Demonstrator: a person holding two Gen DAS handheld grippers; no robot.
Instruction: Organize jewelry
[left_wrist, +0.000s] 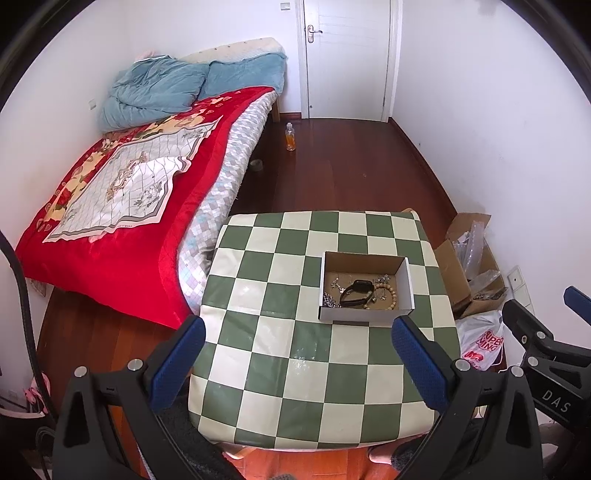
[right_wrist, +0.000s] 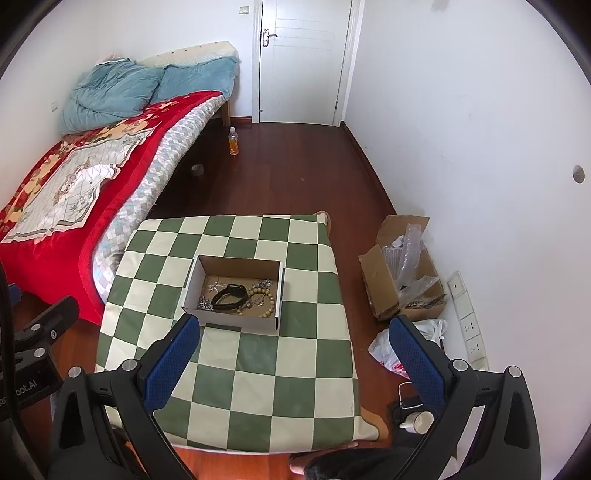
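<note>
Blue-padded fingers of the left tongs stand spread wide with nothing between them, hanging above the near part of the checkered surface. Beside them, the right tongs are likewise released and empty, their span reaching from the surface's near half out past its right edge. Just beyond the tips of both tongs sits a small white cardboard box, open at the top, resting on the surface. Inside it lies the jewelry in a loose heap: a black watch in the middle, a string of tan wooden beads touching it on the right, and silver chains piled at the left. Right of the right tongs, on the wooden floor, are a white plastic bag and an open brown carton holding clear wrapping. Far ahead and to the left stands a bed with a red cover, with a small bottle on the floor near it.
</note>
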